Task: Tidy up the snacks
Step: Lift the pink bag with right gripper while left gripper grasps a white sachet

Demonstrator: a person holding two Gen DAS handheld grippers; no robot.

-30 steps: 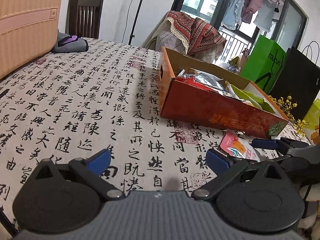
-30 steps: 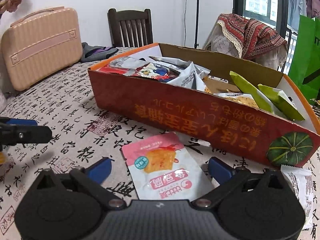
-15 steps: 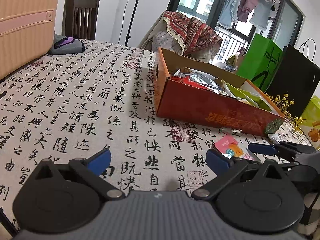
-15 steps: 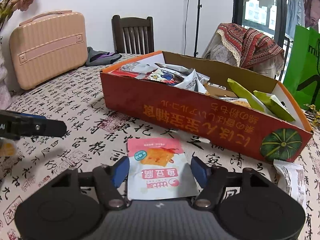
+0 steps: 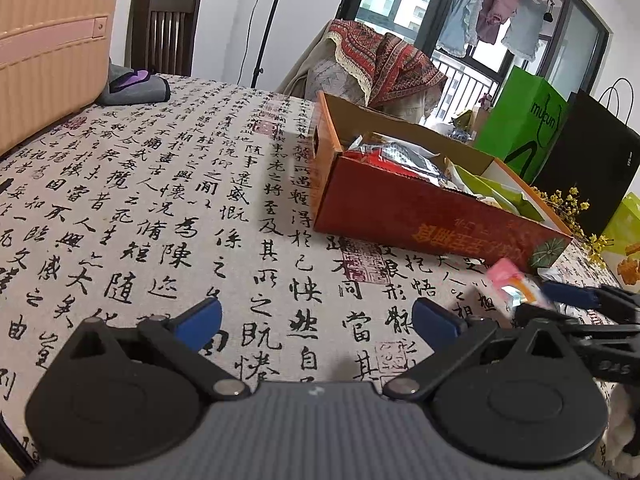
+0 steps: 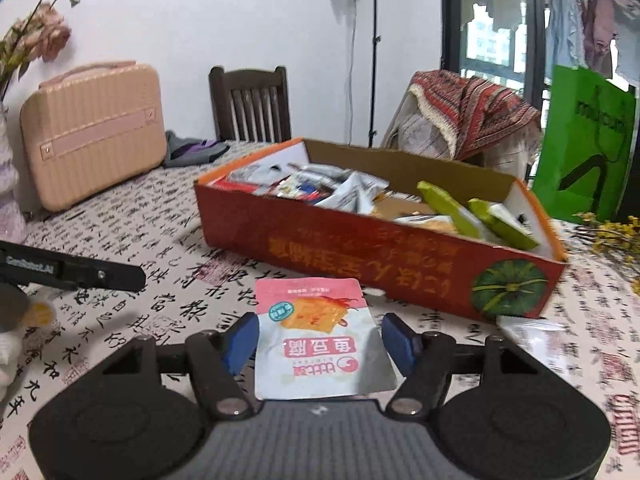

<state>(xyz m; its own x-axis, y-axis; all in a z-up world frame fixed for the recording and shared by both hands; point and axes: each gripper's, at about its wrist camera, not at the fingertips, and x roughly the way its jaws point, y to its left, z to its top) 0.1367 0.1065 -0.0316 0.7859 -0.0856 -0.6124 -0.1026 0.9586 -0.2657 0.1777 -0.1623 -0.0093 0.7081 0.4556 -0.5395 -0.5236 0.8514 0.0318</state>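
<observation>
Far left edge of the table [image 6: 132,224]: pink ribbed suitcase [image 6: 94,132], dried flowers [image 6: 36,32] above it, dark wooden chair [image 6: 250,104] behind. Calligraphy-print cloth covers the table.

Left gripper [image 5: 316,322]: hovers over bare cloth near the front edge, blue pads spread wide, nothing between them. Idle.

Right gripper [image 6: 318,338]: pads spread on either side of a pink-and-white snack pouch [image 6: 318,340]. The pouch runs between the pads from the gripper body forward, its pink top end toward the box; small gaps show at both pads, so not a clear pinch. Cannot tell if the pouch is lifted or flat on the cloth; the left view shows it blurred and tilted at the right gripper's tips.

Centre-right: open red-orange cardboard box [image 6: 376,256] with a pumpkin print, just beyond the pouch. It holds silver and red packets at its left end and green packets [image 6: 476,212] at its right end. Another clear-white packet [image 6: 532,330] lies on the cloth near the box's front right corner. Green shopping bag [image 6: 584,144] beyond the table's right edge.

Step, as judged: securing the loose pouch for transfer into the box. The next move calls for a firm squeeze across the pouch's width, then a lift over the near wall and release in a free gap, probably mid-box. Thin foil may buckle or slip.
</observation>
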